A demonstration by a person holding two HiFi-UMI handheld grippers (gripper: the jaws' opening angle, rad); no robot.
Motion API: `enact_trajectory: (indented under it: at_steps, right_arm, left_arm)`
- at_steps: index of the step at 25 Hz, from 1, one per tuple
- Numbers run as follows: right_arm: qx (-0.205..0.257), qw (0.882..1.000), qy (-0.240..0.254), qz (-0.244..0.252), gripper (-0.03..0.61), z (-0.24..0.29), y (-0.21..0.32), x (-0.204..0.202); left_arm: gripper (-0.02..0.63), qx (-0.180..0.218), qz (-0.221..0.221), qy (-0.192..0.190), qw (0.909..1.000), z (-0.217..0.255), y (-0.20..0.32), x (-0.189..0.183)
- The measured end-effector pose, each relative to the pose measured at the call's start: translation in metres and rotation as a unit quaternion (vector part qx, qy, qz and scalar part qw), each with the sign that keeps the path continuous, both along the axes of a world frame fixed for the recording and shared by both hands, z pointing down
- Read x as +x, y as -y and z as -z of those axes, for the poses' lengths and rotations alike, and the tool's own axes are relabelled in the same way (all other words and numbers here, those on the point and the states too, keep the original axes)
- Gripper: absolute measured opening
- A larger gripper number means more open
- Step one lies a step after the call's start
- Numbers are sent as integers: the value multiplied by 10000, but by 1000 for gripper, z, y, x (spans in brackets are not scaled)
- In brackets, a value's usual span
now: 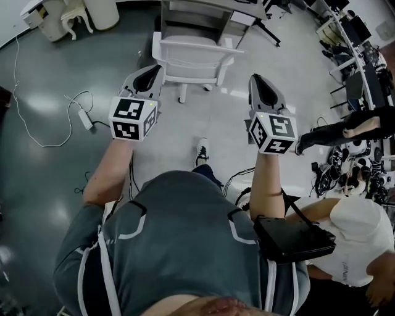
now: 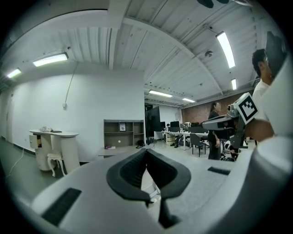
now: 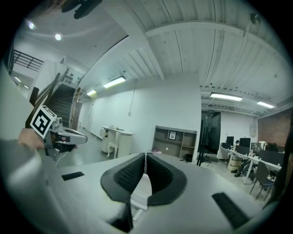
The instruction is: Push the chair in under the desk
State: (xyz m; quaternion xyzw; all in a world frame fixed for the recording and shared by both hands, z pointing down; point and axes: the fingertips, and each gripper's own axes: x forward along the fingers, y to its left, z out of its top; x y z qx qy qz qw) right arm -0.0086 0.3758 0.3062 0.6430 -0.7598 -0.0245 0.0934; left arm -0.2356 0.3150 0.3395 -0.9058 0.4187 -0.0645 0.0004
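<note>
While the person is holding both arms out ahead, the left tongs (image 1: 153,69) and right tongs (image 1: 258,79) are pointing roughly level toward the chair (image 1: 196,58). The white chair is standing on the grey floor (image 1: 55,179) with its back turned to the person, right at the near edge of the bench (image 1: 203,6); how far its seat is reaching under I cannot tell. In the head view the left tongs are lying over the chair's left side, though contact cannot be made out, and the right tongs are sitting just off its right side, apart from it. In each gripper view, the left tongs (image 2: 146,155) and right tongs (image 3: 144,161) are showing their dark pads pressed together with nothing between them. A shoe (image 1: 202,150) is showing below the chair. A white cable (image 1: 37,139) is trailing across the floor at left, and a second person (image 1: 358,237) is crouching at lower right.
</note>
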Motion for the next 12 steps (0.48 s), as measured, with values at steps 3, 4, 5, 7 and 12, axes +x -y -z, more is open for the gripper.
enact_trajectory:
  at_steps: [3,4,5,7,12]
  right_arm:
    - [-50,9999,24,92,34,-5,30,5]
    - [-66,9999,9,142,34,-7,40,7]
    - [-78,9998,-16,201,34,-9,50,9]
    - [-109,9994,-64,322,35,-12,70,18]
    - [-192,9984,-96,522,60,-20,122,54]
  left_arm:
    - [9,17,101,80,9999,-1,21,-4]
    - [9,15,154,101,9998,-2,30,-4]
    - [10,13,204,127,9997,-3,38,-2]
    - [11,21,267,199,9994,-3,53,7]
    - [11,-66,433,362,9984,-9,103,39]
